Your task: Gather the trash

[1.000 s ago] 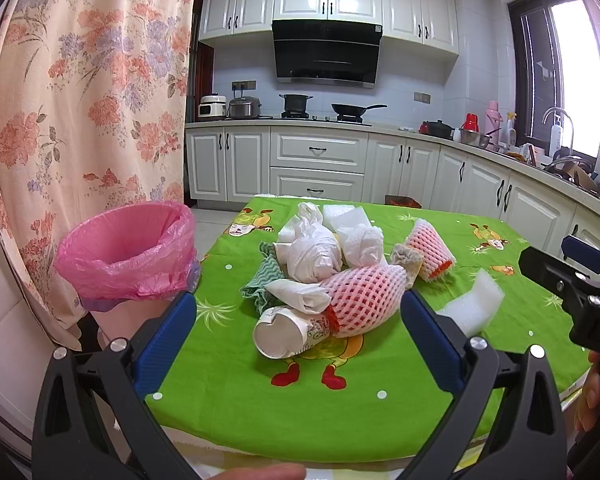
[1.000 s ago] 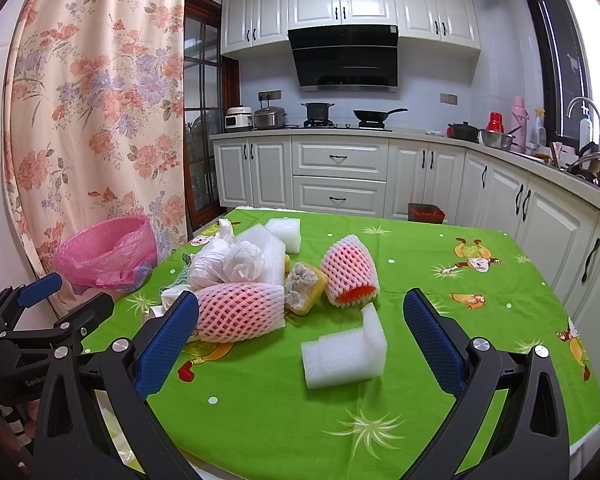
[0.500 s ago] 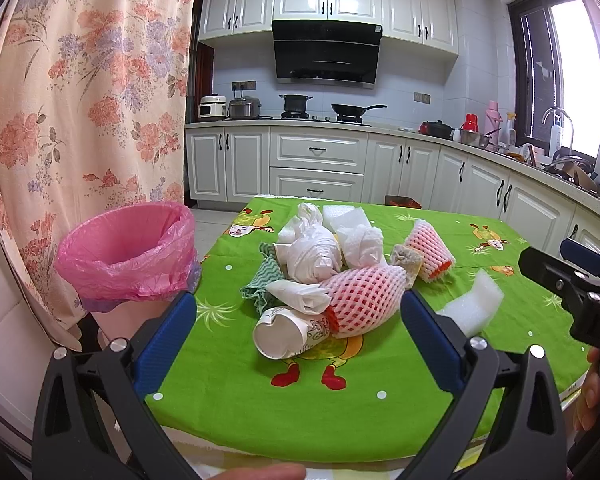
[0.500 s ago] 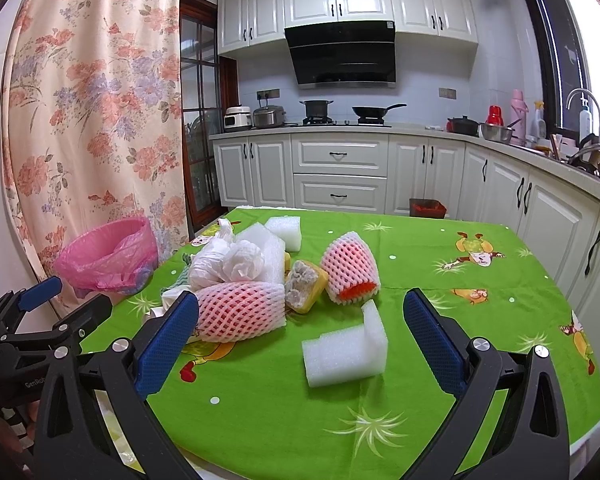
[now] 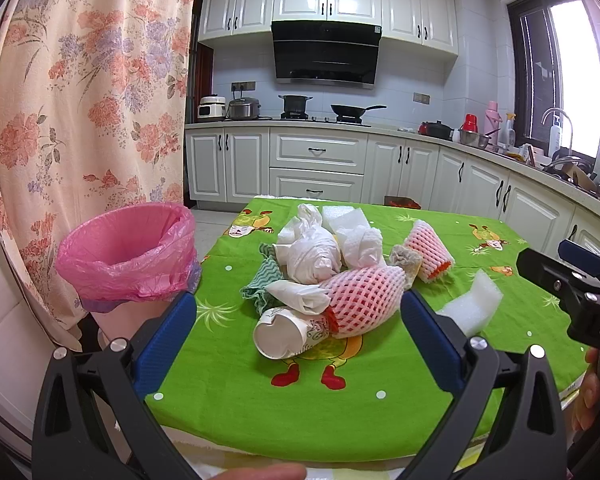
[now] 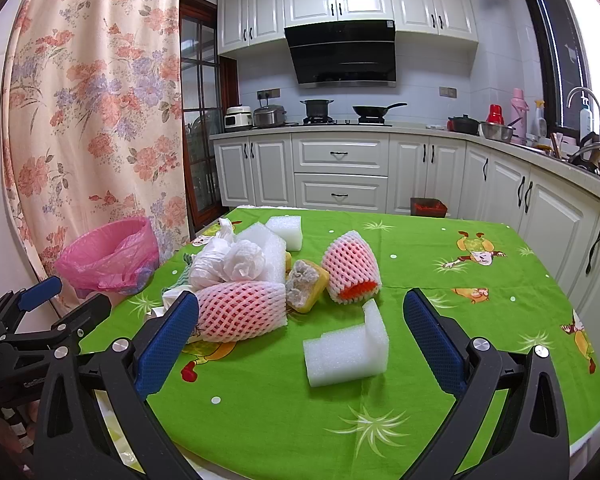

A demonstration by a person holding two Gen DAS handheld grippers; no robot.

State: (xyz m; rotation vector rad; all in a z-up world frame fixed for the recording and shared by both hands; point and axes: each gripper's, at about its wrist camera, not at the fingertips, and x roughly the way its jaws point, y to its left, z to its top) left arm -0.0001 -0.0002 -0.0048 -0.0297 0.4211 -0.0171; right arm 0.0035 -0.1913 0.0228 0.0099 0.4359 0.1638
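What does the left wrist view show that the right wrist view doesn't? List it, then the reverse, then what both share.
Only the left wrist view: the paper cup lying on its side and the green cloth.

Only the right wrist view: the white foam block at the far end of the pile.

Both: the pink-lined bin, the foam-net sleeve, the L-shaped foam piece, and both open tools, left tool and right tool.

A home kitchen: white cabinets [image 6: 340,172] run along the wall, with a black range hood [image 6: 342,54] above a stove holding a pot [image 6: 317,107] and frying pan [image 6: 374,111]. Left of the stove sit rice cookers [image 6: 269,115] (a floral curtain [image 6: 88,120] hangs further left).
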